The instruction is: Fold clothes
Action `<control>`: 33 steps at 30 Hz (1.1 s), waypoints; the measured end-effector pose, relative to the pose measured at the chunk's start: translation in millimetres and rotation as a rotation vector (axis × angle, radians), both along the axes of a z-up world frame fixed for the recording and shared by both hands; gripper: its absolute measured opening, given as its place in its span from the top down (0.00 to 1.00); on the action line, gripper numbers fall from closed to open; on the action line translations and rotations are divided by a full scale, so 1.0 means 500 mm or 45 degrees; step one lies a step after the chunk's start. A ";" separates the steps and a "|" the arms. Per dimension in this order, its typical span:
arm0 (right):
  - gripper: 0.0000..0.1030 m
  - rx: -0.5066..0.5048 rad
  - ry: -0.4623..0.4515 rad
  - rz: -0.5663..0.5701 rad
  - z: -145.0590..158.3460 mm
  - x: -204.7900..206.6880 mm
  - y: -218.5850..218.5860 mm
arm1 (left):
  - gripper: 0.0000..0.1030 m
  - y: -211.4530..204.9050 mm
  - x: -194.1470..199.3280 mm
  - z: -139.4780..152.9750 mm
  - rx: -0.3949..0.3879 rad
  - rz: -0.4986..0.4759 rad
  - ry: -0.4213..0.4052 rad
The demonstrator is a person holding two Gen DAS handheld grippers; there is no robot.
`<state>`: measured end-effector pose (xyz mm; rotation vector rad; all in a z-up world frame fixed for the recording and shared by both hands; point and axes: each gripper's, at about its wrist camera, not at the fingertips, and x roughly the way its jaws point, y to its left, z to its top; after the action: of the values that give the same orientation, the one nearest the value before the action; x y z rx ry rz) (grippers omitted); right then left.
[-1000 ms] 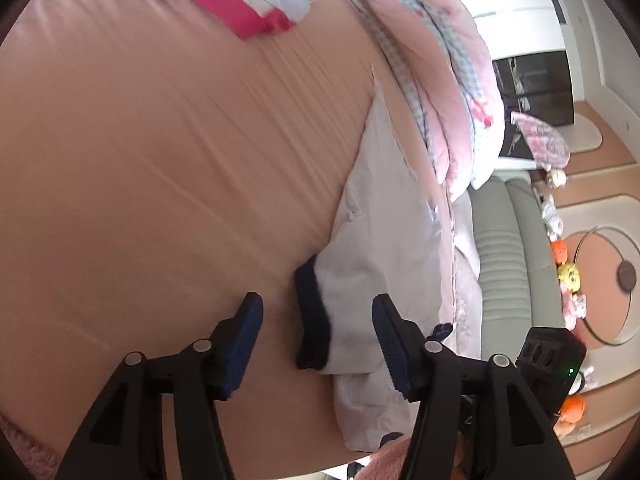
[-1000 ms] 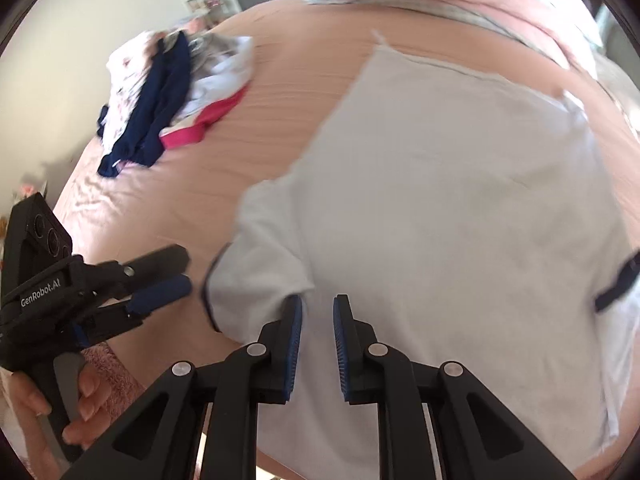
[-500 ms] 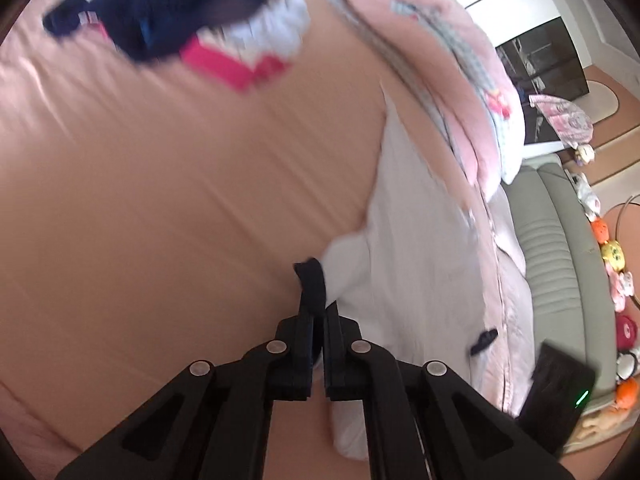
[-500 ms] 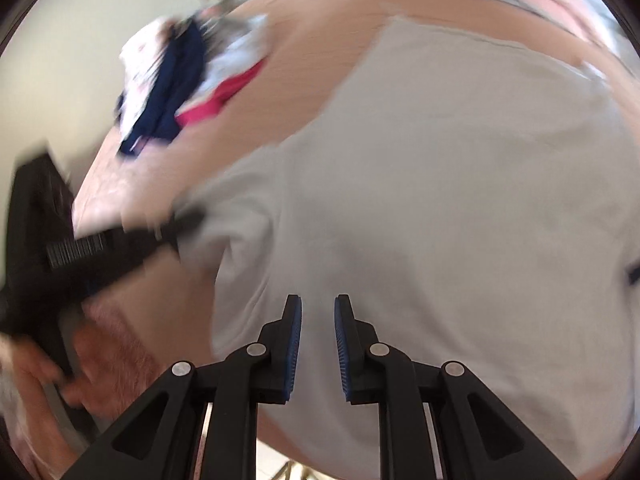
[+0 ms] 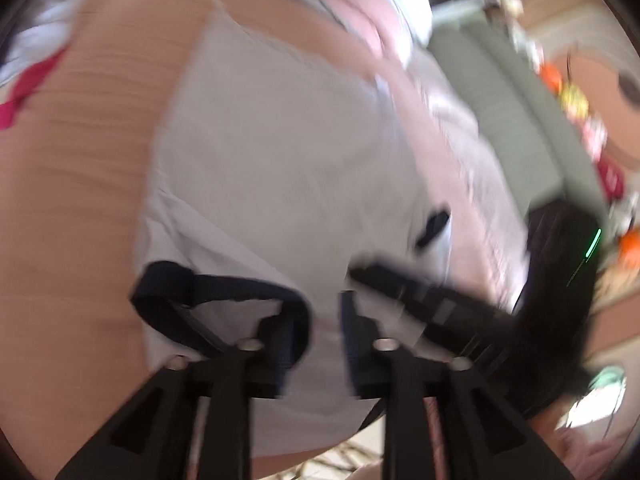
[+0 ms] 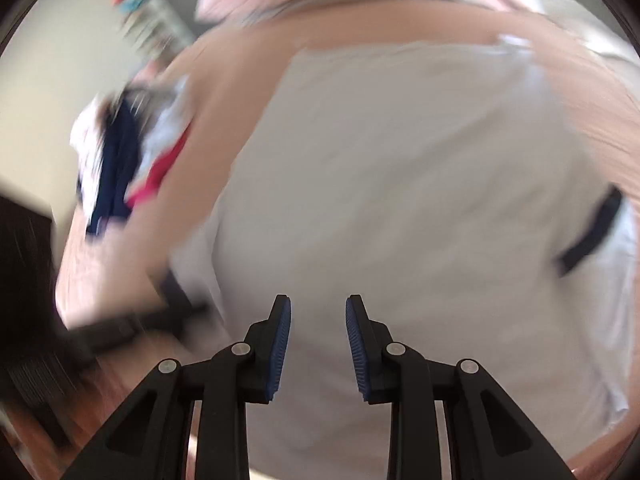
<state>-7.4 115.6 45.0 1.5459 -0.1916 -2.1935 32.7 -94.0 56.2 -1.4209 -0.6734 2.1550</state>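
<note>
The left tool [image 5: 320, 340] stood spread, the shirt's navy sleeve cuff [image 5: 224, 284] draped by its left finger. The right tool [image 6: 318, 344] was spread above the white shirt [image 6: 400, 184], which lay flat on the bed [image 5: 80, 160]. Beyond lay a clothes pile [image 6: 120, 152].

- Left tool [image 5: 324, 340]: its two fingers stand apart, a gap between the pads.
- Right tool [image 6: 318, 344]: fingers parted too, ribbed blue pads [image 6: 280, 352] facing each other.

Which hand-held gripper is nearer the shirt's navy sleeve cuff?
Left. The left hand-held gripper sits right at the navy sleeve cuff; the right hand-held gripper hangs over the shirt's body.
</note>
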 end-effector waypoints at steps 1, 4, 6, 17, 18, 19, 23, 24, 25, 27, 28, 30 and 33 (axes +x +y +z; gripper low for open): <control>0.73 -0.022 0.004 -0.020 0.007 -0.009 0.015 | 0.50 0.014 0.005 -0.003 -0.004 -0.026 -0.001; 0.73 -0.060 0.041 0.121 0.027 -0.004 -0.015 | 0.32 0.037 0.026 -0.007 -0.013 -0.077 -0.005; 0.73 -0.102 0.038 0.245 0.029 0.006 -0.058 | 0.32 0.018 0.048 0.002 -0.027 -0.057 -0.001; 0.73 0.133 0.010 0.210 -0.059 -0.005 -0.125 | 0.34 -0.058 0.072 -0.021 -0.343 0.124 -0.027; 0.73 0.159 0.038 0.169 -0.057 -0.011 -0.109 | 0.38 -0.059 0.065 -0.020 -0.376 0.134 -0.012; 0.73 0.172 0.064 0.130 -0.048 -0.018 -0.095 | 0.41 -0.060 0.058 -0.019 -0.405 0.141 0.003; 0.73 0.207 0.151 0.012 -0.014 -0.034 -0.048 | 0.43 -0.055 0.022 -0.023 -0.714 0.136 0.039; 0.73 0.214 0.167 -0.008 -0.007 -0.035 -0.040 | 0.43 -0.050 0.013 -0.028 -0.753 0.105 0.047; 0.73 0.200 0.164 -0.007 -0.003 -0.032 -0.033 | 0.43 -0.043 0.004 -0.032 -0.742 0.068 0.052; 0.73 0.156 0.136 0.048 -0.003 -0.021 -0.034 | 0.43 -0.036 -0.009 -0.037 -0.670 0.001 0.073; 0.73 0.140 0.122 0.085 -0.004 -0.014 -0.037 | 0.43 -0.031 -0.015 -0.042 -0.664 -0.026 0.084; 0.73 0.125 0.116 0.159 -0.005 0.000 -0.053 | 0.43 -0.014 -0.032 -0.056 -0.703 -0.071 0.097; 0.73 0.168 0.145 0.266 -0.011 0.016 -0.082 | 0.43 -0.001 -0.062 -0.079 -0.729 -0.111 0.073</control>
<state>0.4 74.4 39.4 1.4321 0.1466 -2.1554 1.7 -94.5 16.8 -1.6093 0.0459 2.4145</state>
